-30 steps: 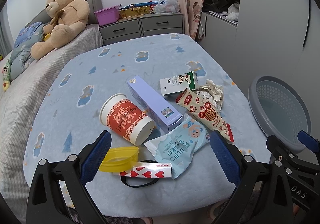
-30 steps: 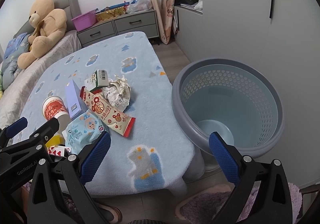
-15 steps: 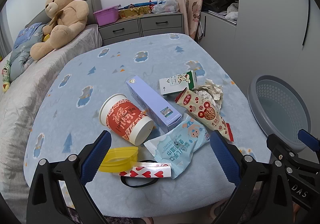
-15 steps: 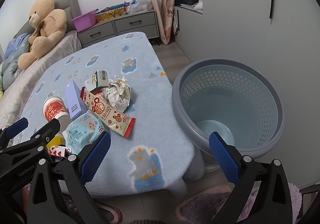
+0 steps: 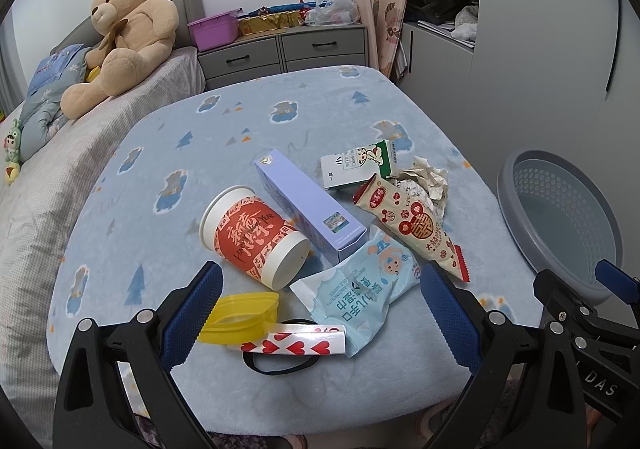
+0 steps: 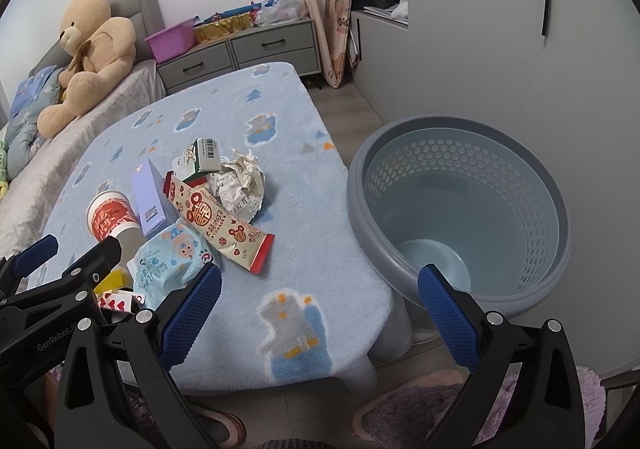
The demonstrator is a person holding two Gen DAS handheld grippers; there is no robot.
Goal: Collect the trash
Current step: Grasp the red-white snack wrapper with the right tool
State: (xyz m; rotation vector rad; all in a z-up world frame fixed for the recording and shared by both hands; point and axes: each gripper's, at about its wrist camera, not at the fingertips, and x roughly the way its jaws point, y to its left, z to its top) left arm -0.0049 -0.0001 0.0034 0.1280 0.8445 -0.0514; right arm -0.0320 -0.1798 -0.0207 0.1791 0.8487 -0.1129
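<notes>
Both my grippers (image 5: 320,301) (image 6: 320,301) gape empty—nothing collected yet—next, I'd pinch the blue wrapper (image 5: 360,285) for the basket (image 6: 460,209).

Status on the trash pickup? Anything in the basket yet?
Nothing done: the grey basket looks empty. Nothing in hand: left gripper and right gripper are both open and hold nothing. All left on the table: red paper cup, purple box, milk carton, crumpled paper, red-and-cream wrapper, blue wipes pack, yellow container, heart-print box.
</notes>
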